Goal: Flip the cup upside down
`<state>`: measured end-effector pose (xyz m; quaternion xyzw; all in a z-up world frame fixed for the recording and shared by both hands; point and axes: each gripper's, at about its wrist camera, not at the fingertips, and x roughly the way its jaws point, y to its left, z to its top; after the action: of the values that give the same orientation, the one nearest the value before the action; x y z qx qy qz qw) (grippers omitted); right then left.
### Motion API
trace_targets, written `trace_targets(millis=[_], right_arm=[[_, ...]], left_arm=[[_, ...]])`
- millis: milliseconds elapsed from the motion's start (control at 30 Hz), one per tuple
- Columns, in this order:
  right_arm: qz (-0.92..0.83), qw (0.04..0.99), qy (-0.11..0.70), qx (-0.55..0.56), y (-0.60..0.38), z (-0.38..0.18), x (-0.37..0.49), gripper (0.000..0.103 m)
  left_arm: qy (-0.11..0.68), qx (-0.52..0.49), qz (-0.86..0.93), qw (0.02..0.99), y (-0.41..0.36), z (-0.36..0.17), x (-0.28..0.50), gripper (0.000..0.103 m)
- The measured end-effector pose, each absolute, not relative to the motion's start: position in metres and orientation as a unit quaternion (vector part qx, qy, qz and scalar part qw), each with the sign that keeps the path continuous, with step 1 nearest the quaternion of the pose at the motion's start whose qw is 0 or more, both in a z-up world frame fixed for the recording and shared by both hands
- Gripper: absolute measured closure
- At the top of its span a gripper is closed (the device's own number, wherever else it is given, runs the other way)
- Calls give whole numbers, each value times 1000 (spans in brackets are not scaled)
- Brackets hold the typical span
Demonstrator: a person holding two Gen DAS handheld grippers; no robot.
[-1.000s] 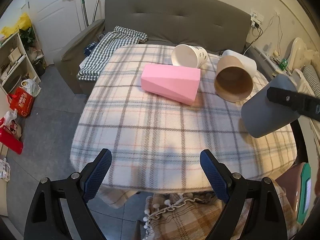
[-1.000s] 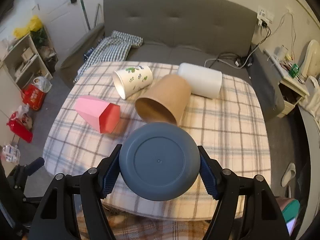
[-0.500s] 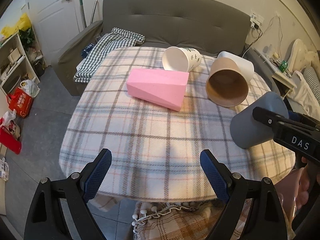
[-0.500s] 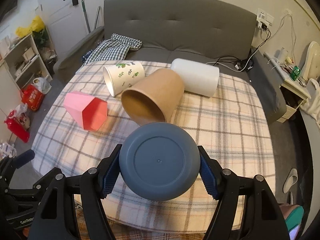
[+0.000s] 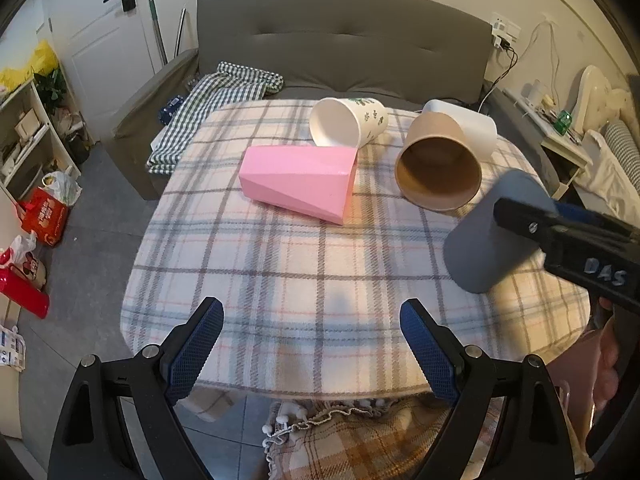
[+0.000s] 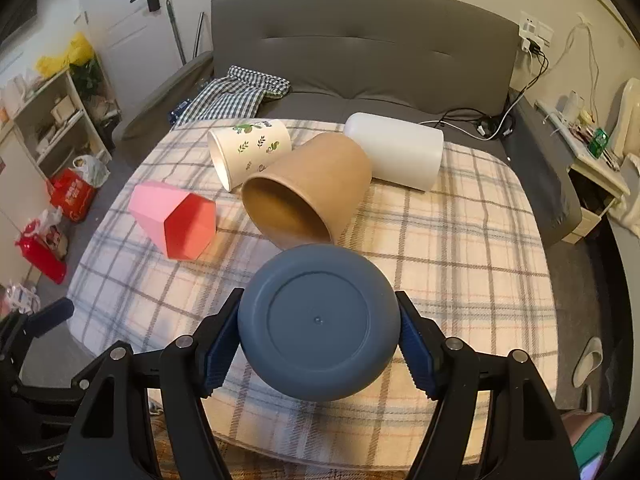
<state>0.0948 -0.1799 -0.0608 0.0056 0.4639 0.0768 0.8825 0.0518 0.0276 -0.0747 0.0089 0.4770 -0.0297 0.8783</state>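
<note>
My right gripper (image 6: pixel 319 338) is shut on a blue-grey cup (image 6: pixel 318 328), its flat base facing the camera. In the left wrist view the same cup (image 5: pixel 486 240) hangs tilted above the right side of the table, base pointing down and to the left, with the right gripper's finger (image 5: pixel 524 220) across its side. My left gripper (image 5: pixel 310 344) is open and empty above the table's front edge.
On the plaid-covered table (image 5: pixel 304 264) lie a pink faceted cup (image 5: pixel 298 182), a white leaf-print cup (image 5: pixel 346 122), a brown paper cup (image 5: pixel 438 168) and a white cup (image 5: pixel 472 124), all on their sides. A grey sofa (image 5: pixel 344 40) stands behind.
The right gripper has carried the blue-grey cup slightly toward the table's middle and tilted it. The left gripper has drawn back a little and stays open.
</note>
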Motion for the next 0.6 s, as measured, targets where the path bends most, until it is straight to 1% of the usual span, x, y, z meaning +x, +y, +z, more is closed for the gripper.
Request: trace_targets(millis=[100,433,600], right_arm=[[86,893,441,6,-180,-45,87,20],[86,924,371,31,-213,13,42,20],[74,935,345,44,-237,29,10,20]], left_arm=[[469,12,-28,883,23,-66,47,10],[409,25,-28,912,-1,-21,19,10],[368,26,-28,929,-13,1,0,10]])
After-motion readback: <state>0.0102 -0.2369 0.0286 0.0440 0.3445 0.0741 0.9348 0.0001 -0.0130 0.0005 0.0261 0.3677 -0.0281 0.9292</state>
